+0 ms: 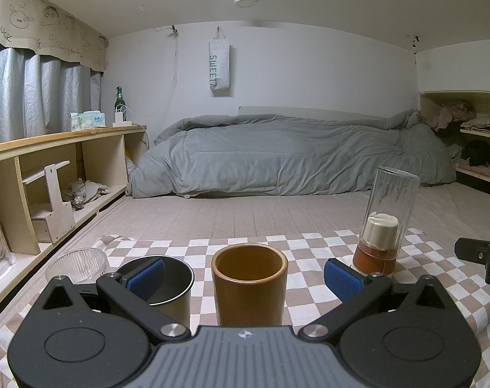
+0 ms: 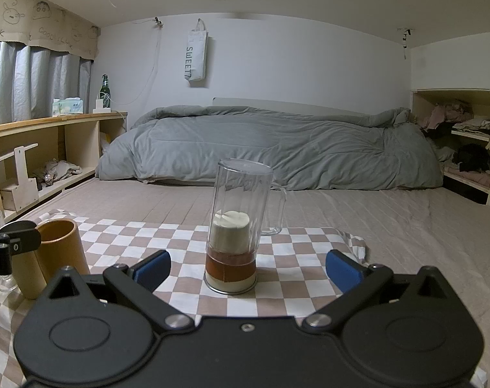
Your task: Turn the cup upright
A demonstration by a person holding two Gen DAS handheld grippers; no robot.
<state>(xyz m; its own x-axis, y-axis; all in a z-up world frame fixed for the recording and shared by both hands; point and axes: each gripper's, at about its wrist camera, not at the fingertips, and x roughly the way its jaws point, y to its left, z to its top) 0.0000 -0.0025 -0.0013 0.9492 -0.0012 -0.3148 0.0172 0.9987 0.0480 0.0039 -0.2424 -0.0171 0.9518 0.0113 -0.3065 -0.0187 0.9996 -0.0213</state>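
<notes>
Straddling the brown cup, the left gripper has its jaws wide, not touching it. Cup stands mouth-up on the checkered cloth (flip looks done). Right gripper likewise wide, facing the inverted glass mug, presumably next.

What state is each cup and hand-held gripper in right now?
Brown cup: upright, mouth up.
Metal cup: upright, mouth up.
Clear glass mug: inverted over a jar.
Left hand-held gripper: open, empty.
Right hand-held gripper: open, empty.
</notes>
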